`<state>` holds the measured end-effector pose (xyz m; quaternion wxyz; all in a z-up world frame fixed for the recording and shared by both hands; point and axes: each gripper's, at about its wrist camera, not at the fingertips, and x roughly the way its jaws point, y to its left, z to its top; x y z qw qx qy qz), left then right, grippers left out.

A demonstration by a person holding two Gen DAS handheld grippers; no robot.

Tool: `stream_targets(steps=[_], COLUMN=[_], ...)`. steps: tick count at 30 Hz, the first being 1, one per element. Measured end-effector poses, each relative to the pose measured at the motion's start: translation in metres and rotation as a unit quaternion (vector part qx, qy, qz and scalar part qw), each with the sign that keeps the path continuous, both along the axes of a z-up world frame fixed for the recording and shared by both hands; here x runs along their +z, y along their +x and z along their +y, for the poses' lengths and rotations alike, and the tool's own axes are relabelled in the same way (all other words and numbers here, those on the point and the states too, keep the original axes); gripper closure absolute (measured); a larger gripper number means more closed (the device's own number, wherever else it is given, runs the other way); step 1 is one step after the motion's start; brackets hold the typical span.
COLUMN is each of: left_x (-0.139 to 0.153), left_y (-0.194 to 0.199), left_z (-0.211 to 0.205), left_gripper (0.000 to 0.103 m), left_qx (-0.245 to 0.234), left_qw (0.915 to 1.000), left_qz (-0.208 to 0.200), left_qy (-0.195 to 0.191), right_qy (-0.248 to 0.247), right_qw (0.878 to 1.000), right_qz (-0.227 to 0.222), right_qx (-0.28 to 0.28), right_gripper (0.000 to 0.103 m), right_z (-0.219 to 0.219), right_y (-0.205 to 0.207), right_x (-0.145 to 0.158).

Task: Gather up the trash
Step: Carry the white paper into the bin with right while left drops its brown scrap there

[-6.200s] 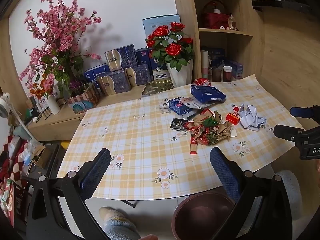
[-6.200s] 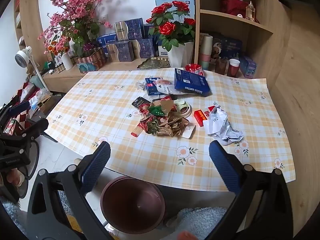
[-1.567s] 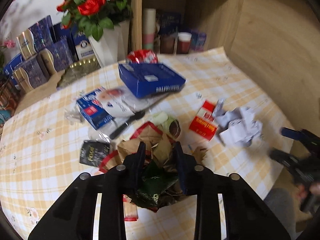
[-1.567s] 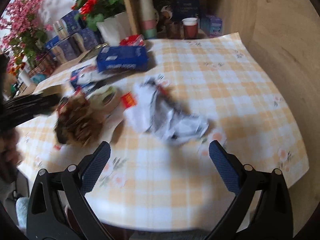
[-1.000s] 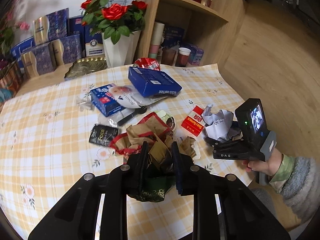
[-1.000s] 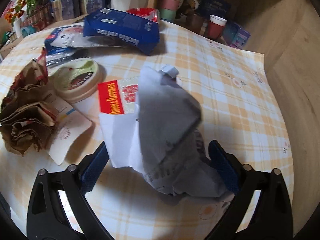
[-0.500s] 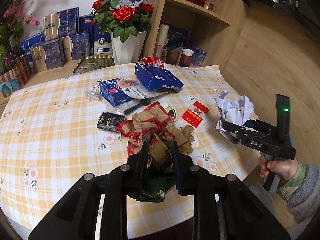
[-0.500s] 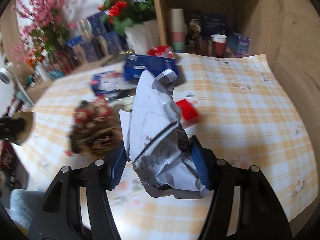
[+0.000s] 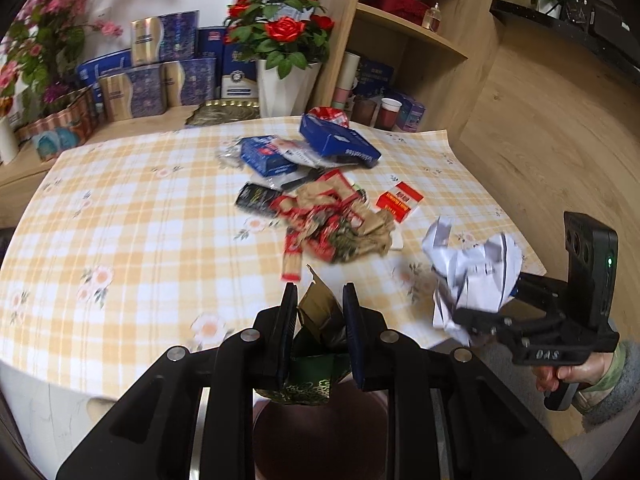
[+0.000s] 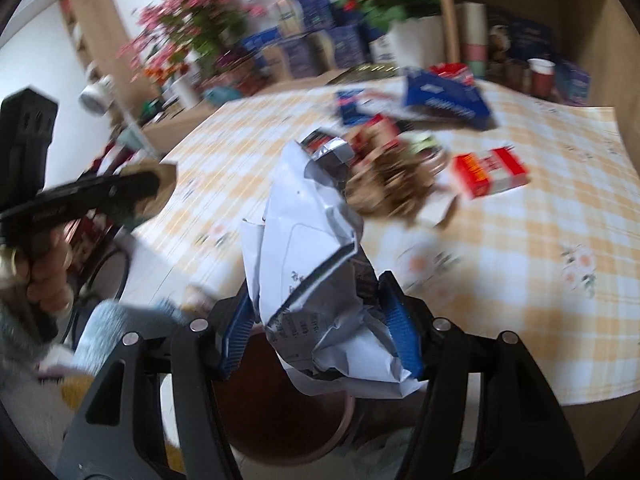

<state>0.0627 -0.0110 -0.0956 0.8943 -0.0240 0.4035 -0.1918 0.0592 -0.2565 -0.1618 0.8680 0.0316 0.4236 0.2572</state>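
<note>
The right hand-held gripper (image 10: pixel 320 320) is clamped on a big crumpled white printed paper wad (image 10: pixel 316 248) above a maroon bin (image 10: pixel 280 408), while the left hand-held gripper (image 9: pixel 319 320) pinches a smaller dark-green-and-gold wrapper (image 9: pixel 316 344) off the counter (image 9: pixel 132 216) edge.

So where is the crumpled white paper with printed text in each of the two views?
Left wrist view: the crumpled white paper is at the right, clamped in the right gripper, off the table's front corner.
Right wrist view: it fills the centre, between the blue pads, above the brown bin.
Shared landmark: the red and white carton on the checked tablecloth.
</note>
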Motion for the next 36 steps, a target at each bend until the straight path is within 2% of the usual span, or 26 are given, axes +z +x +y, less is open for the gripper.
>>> stream_targets(steps=[5,10,14,19,25,31,36], left_x=[-0.008,-0.016,-0.02,-0.026,-0.034,-0.041,-0.053], left_y=[-0.027,-0.045,-0.053,-0.059,-0.06,-0.061,-0.061], left_z=[0.021,0.034,0.041,0.047,0.045,0.035,0.031], left_gripper=[0.08,0.08,0.08,0.08,0.08,0.08,0.079], left_qx=[0.018,0.029,0.036,0.04,0.034,0.024,0.015], left_qw=[0.9998,0.9994,0.9991,0.9988,0.9986,0.9986,0.9975], left_qz=[0.01,0.017,0.021,0.029,0.04,0.047,0.068], left_qy=[0.001,0.005,0.004,0.002,0.005,0.009,0.01], right_qy=[0.003,-0.021,-0.028,-0.021,-0.014,-0.008,-0.021], right_qw=[0.997,0.988,0.982,0.979,0.983,0.989,0.996], right_qz=[0.038,0.087,0.126,0.159,0.152,0.136,0.091], right_qx=[0.065,0.123,0.136,0.125,0.1,0.064,-0.002], right_gripper=[0.042,0.041,0.041,0.024,0.012,0.009,0.006], right_z=[0.029,0.062,0.077,0.085,0.077,0.064,0.046], right_y=[-0.029,-0.047,-0.051,-0.046,-0.041,-0.037,-0.032], right_x=[-0.015,-0.041,-0.06,-0.075,-0.067,-0.059,-0.042])
